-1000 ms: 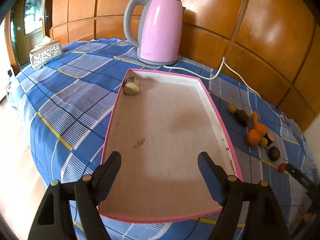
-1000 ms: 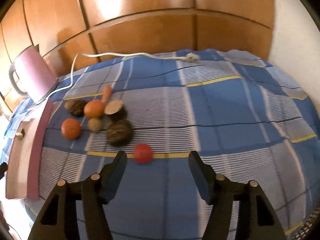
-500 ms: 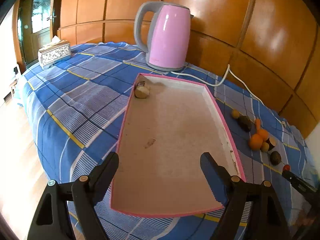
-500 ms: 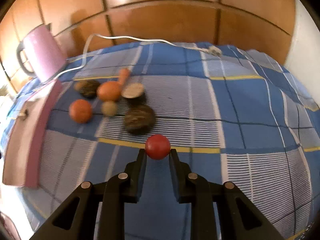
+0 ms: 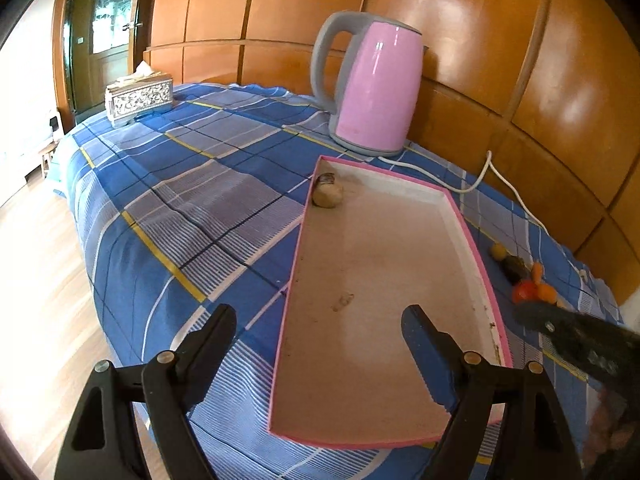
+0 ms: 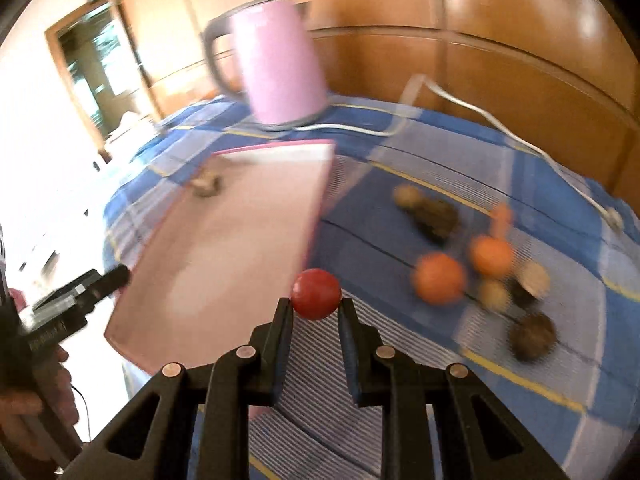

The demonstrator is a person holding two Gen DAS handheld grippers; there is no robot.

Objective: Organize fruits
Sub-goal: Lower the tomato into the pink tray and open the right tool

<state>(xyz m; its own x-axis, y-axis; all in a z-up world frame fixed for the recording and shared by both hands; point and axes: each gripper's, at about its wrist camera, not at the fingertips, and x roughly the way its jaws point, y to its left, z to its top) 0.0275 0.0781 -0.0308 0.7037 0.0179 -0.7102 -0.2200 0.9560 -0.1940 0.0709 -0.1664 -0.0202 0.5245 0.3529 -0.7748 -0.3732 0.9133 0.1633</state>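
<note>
Right claw (image 6: 315,305) clamped on red fruit (image 6: 316,294) raised beside pink tray's (image 6: 320,196) near edge, left claw (image 5: 318,334) wide and empty above tray, remaining fruits (image 6: 440,278) on checked table (image 6: 420,184).

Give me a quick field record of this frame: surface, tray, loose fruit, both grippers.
surface: blue checked cloth
tray: pink rim, pale floor, holds one small beige fruit in its far corner
kettle: pink, standing behind the tray
loose fruit: a cluster on the cloth beside the tray, including two orange fruits and dark brown ones
right gripper: shut on a red fruit, near the tray's edge
left gripper: open, empty, over the tray's near end
</note>
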